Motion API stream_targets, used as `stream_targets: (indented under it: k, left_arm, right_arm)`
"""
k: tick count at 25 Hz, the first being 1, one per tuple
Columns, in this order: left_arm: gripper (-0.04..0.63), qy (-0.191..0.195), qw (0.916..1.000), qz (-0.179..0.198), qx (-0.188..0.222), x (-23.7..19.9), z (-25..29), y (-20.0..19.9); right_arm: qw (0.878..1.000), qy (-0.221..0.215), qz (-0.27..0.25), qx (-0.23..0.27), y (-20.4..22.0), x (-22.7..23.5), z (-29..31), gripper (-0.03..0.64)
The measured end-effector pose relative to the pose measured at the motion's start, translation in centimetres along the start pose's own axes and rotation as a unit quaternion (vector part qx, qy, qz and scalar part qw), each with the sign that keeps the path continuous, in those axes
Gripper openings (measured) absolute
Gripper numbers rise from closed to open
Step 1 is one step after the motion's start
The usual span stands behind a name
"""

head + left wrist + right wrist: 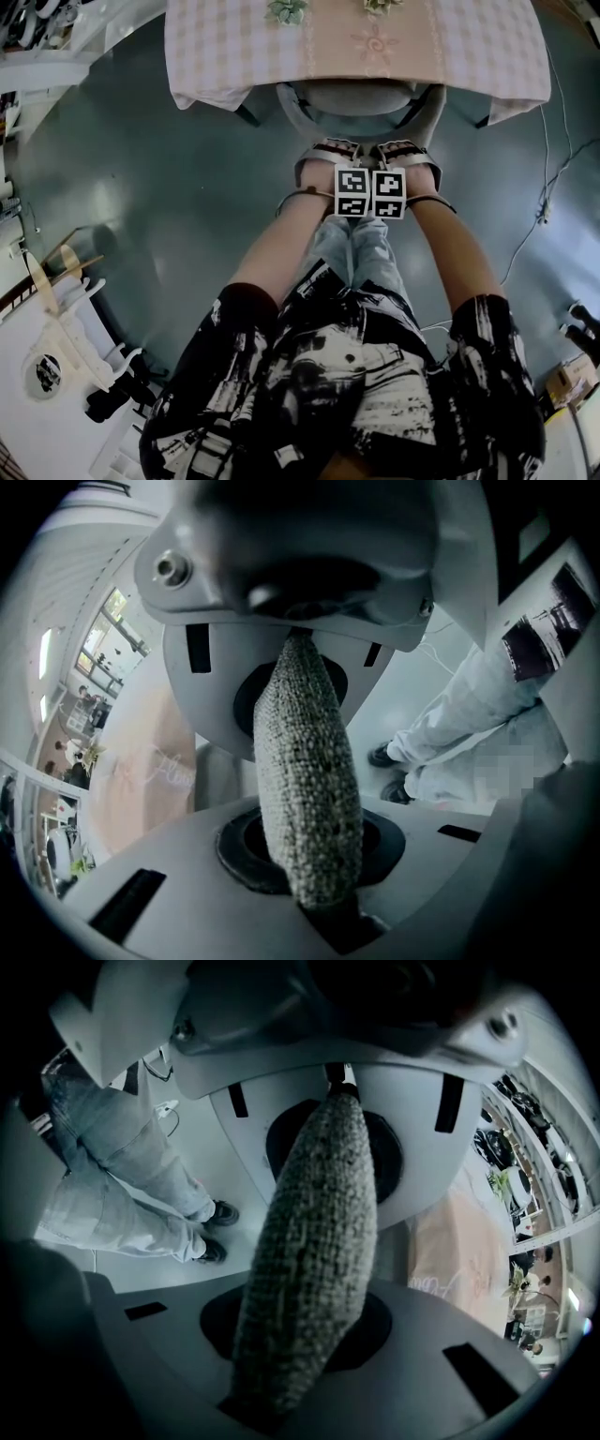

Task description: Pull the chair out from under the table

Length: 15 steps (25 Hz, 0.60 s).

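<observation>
The chair point(361, 94) stood tucked under the near edge of the counter point(234, 56). Its seat was mostly beneath the checked cloth, and its curved backrest stuck out on your side of the counter. You had both tools on the top rim of that backrest, just clear of the counter's edge. Your left tool point(328, 150) and your right tool point(403, 150) were side by side and pointed steeply down, with their marker cubes almost touching.

In the left gripper view, the jaws were nearly together and pinched the woven fabric edge of the backrest point(305, 780), which ran straight through between the two pads. The right gripper view showed the same: narrow jaws pressed onto the padded rim point(309, 1260), with nothing else between them.

You were working with one chair, one counter and two tools, each clamped on the chair. Two small plants point(286, 9) point(380, 5) stood at the counter's far side.
</observation>
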<state>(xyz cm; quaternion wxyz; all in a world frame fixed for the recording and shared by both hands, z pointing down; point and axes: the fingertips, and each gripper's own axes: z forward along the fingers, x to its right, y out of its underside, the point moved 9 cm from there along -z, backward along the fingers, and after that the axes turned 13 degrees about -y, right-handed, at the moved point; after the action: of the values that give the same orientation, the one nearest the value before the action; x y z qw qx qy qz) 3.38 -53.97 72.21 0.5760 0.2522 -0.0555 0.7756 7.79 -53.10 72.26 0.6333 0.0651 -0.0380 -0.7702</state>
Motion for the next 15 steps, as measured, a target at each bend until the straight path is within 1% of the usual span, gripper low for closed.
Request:
stream_targets:
  k: [7, 15]
  left_arm:
    - [0.055, 0.003, 1.0000, 0.001, 0.003, 2.5, -1.2, -0.4]
    - [0.055, 0.004, 1.0000, 0.005, 0.008, 6.4, -3.1, -1.4]
  right_arm:
    - [1.000, -0.002, 0.007, -0.003, -1.1, -2.7, -0.1, 0.069]
    - [1.000, -0.002, 0.014, -0.004, -2.5, -6.9, -0.2, 0.066]
